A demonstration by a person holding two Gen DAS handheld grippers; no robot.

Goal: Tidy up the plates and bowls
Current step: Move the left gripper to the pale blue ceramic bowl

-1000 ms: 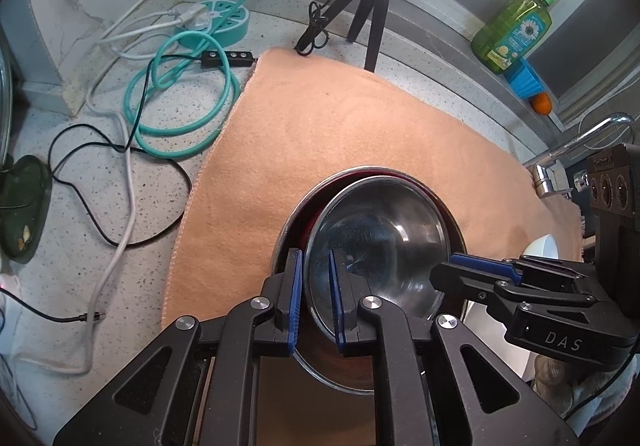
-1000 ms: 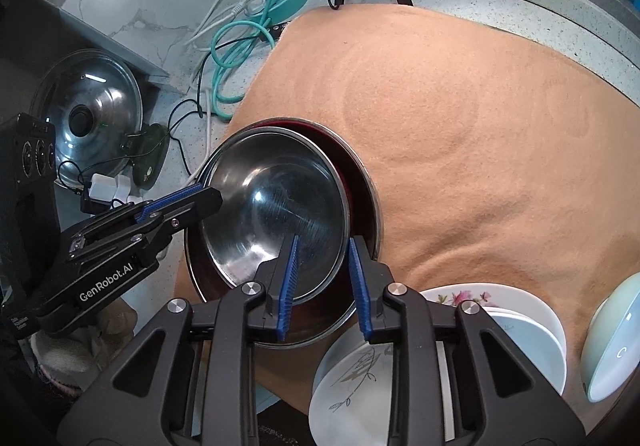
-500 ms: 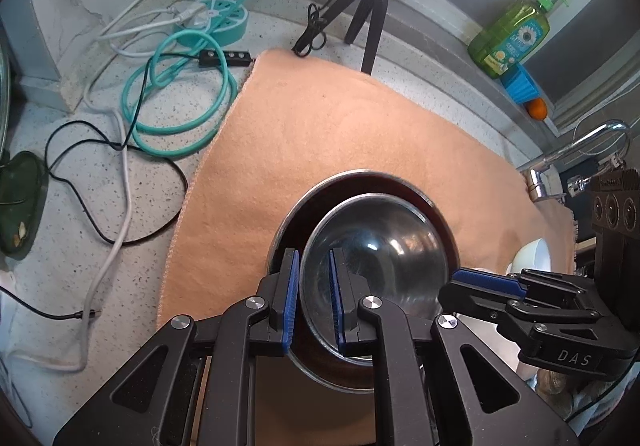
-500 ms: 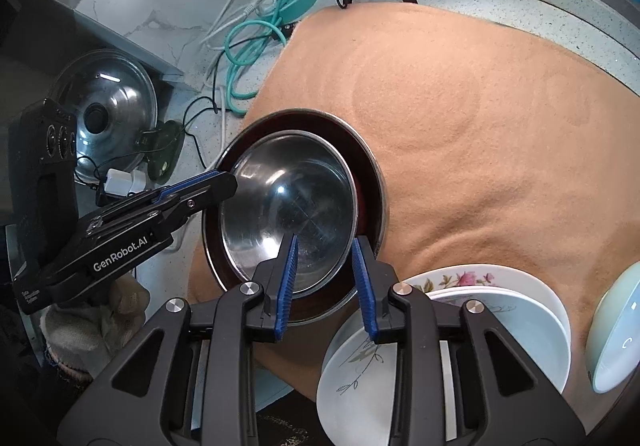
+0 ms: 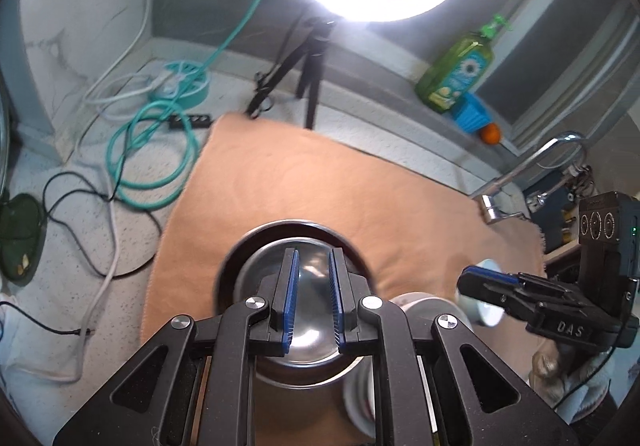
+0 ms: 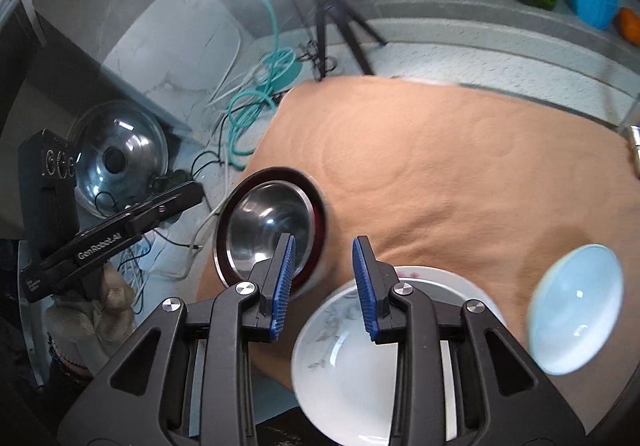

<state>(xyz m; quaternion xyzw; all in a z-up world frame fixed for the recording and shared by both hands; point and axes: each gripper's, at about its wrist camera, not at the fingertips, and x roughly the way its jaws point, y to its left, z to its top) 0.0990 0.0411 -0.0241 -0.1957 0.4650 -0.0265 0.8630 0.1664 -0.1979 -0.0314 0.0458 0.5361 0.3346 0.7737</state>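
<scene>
A steel bowl [image 5: 260, 278] [image 6: 260, 221] sits nested in a larger bowl with a dark red inside [image 5: 240, 246] [image 6: 316, 205] on the orange cloth. My left gripper [image 5: 313, 258] [image 6: 188, 193] hovers above the bowls, jaws nearly together with nothing between them. My right gripper [image 6: 324, 240] [image 5: 480, 278] hangs open and empty over the near edge of a stack of white plates [image 6: 344, 366] [image 5: 424, 306], just right of the bowls. A pale blue bowl [image 6: 576, 310] rests on the cloth further right.
The orange cloth [image 6: 440, 165] covers the speckled counter. A ring light on a tripod [image 5: 308, 65], teal cable coils [image 5: 152, 157] and loose wires lie at the back left. A pot lid [image 6: 120, 153] leans far left. A soap bottle [image 5: 460, 77] and a faucet [image 5: 532, 161] stand at the back right.
Both grippers have risen and drawn back from the nested bowls, which stay on the cloth. The right gripper has moved right over the white plates, its jaws a little wider.
</scene>
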